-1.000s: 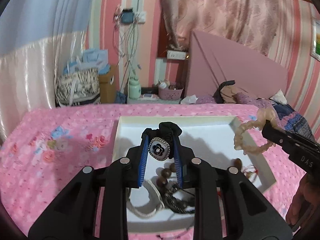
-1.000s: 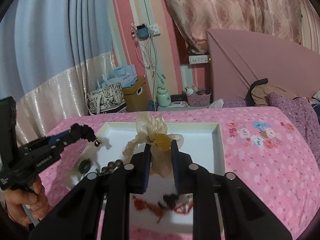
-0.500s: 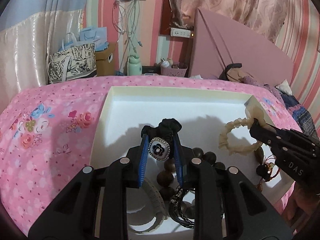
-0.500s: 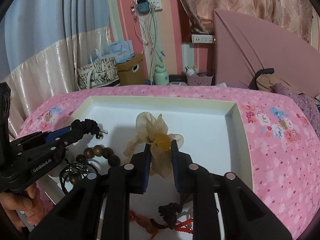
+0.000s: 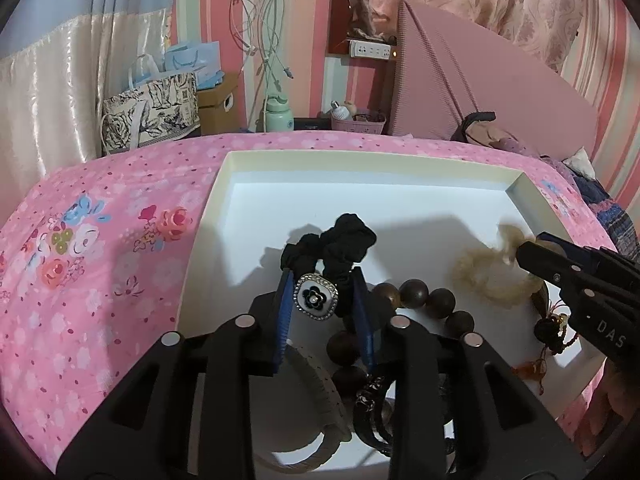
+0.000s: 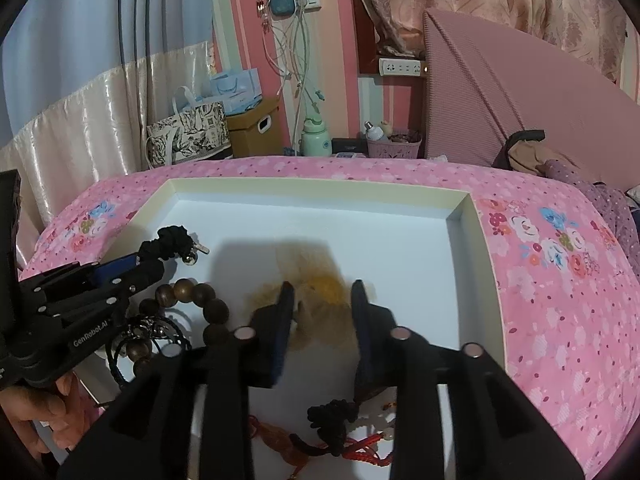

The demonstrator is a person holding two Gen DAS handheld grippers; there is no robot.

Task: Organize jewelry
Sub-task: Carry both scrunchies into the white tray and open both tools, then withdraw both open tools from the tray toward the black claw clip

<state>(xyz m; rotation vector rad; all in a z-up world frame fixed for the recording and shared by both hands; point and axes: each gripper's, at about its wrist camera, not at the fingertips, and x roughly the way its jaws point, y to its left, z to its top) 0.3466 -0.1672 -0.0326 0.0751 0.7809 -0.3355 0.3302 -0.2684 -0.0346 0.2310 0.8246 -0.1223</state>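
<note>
A white tray [image 5: 224, 184] lies on the pink bedspread. My left gripper [image 5: 322, 276] is shut on a black scrunchie [image 5: 336, 242] with a flower charm [image 5: 316, 298], held low over the tray's left part. It also shows in the right wrist view [image 6: 172, 242]. My right gripper [image 6: 322, 294] is open, its fingers either side of a blurred beige scrunchie [image 6: 316, 300] that is dropping onto the tray floor. The beige scrunchie also shows in the left wrist view [image 5: 484, 276]. A brown bead bracelet [image 5: 424, 300] lies in the tray's near part.
A red tassel cord [image 6: 344, 444], a black cord bracelet [image 6: 136, 340] and a beige band [image 5: 320, 400] lie in the tray's near part. Pink floral bedspread [image 6: 560, 280] surrounds the tray. Bags, a box and a bottle stand beyond the bed.
Both grippers have come down into the tray. My right gripper has opened and let go of the beige scrunchie. My left gripper still holds the black scrunchie.
</note>
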